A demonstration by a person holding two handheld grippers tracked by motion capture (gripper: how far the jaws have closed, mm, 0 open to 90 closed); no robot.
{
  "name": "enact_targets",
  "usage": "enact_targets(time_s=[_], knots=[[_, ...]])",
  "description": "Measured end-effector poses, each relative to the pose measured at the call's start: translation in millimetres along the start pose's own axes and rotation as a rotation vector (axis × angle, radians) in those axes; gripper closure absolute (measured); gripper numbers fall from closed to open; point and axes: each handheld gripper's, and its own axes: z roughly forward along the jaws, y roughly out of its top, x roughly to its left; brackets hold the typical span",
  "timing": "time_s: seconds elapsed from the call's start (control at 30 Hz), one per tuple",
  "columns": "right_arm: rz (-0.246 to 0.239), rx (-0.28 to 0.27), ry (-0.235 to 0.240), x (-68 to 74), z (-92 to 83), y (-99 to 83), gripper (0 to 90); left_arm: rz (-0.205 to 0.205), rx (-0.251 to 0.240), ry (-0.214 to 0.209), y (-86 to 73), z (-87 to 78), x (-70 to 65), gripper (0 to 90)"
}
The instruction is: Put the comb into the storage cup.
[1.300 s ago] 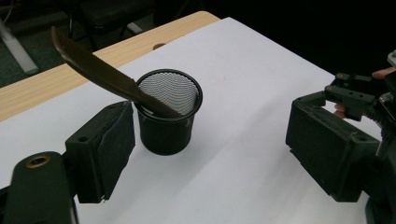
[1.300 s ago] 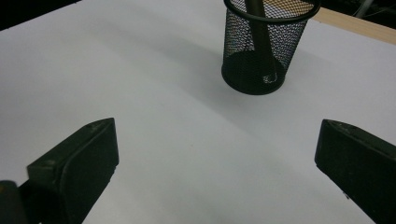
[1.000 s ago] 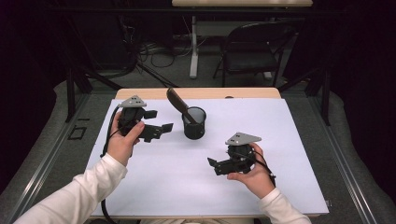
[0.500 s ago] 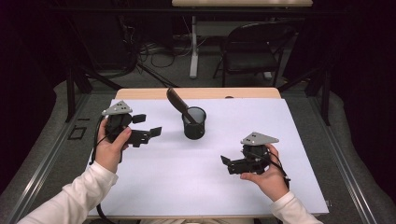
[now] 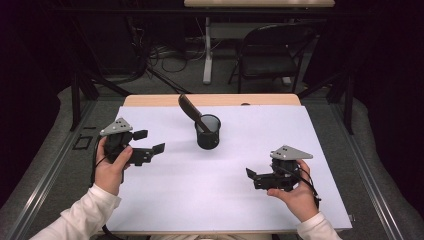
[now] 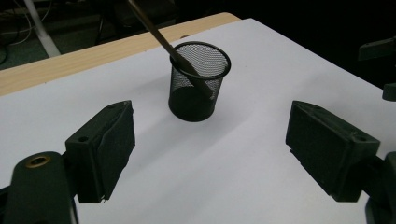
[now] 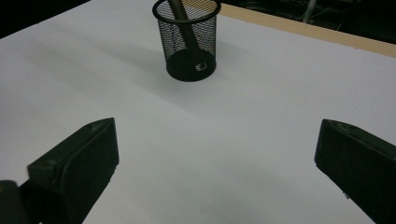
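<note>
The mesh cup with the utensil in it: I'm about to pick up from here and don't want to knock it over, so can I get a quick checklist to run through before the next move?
1. Mesh cup upright on the white sheet: ok.
2. Dark utensil seated in the cup, leaning over its rim toward the far left: ok, but it is tilted.
3. Left claw open with nothing between its jaws: ok.
4. Right claw open and holding nothing: ok.
5. Both claws apart from the cup, bare sheet between them: ok.
6. Whether the cup would tip if the utensil is pulled: cannot tell.
</note>
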Motion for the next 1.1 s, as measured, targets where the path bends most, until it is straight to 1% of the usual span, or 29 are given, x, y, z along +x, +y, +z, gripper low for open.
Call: enact_targets(time_s=[0.17, 0.33, 0.4, 0.5, 0.57, 0.67, 0.77, 0.9, 0.97, 1.0, 1.1], knots=[[0.012, 0.003, -0.033, -7.1, -4.9, -6.5, 0.0, -0.029, -0.011, 0.012, -8.6, -3.7, 6.9, 16.1], [0.024, 0.006, -0.060, -13.4, -8.5, -13.1, 0.0, -0.059, -0.010, 0.036, -20.1, -6.1, 14.9, 16.1], [0.021, 0.004, -0.073, -15.1, -9.4, -15.3, 0.0, -0.067, -0.011, 0.049, -25.4, -6.4, 17.9, 16.1], [0.019, 0.006, -0.097, -17.4, -9.7, -19.9, 0.0, -0.071, -0.016, 0.064, -32.8, -6.7, 21.2, 16.1], [0.023, 0.011, -0.105, -19.3, -9.2, -23.1, 0.0, -0.069, -0.015, 0.077, -37.6, -6.8, 22.3, 16.1], [0.033, 0.008, -0.116, -22.6, -9.6, -27.7, 0.0, -0.077, -0.018, 0.090, -45.2, -6.2, 24.2, 16.1], [0.059, 0.001, -0.122, -25.0, -10.3, -32.4, 0.0, -0.090, -0.022, 0.093, -52.6, -5.1, 26.3, 16.1], [0.064, -0.001, -0.137, -27.9, -11.4, -37.9, 0.0, -0.084, -0.031, 0.093, -62.2, -4.6, 27.9, 16.1], [0.075, 0.001, -0.137, -28.7, -12.1, -39.9, 0.0, -0.087, -0.045, 0.091, -66.9, -4.4, 29.0, 16.1], [0.072, -0.001, -0.140, -29.6, -12.3, -41.0, 0.0, -0.090, -0.050, 0.091, -69.2, -4.3, 29.7, 16.1], [0.084, -0.013, -0.146, -31.2, -11.9, -44.0, 0.0, -0.094, -0.058, 0.091, -75.3, -4.0, 31.8, 16.1]])
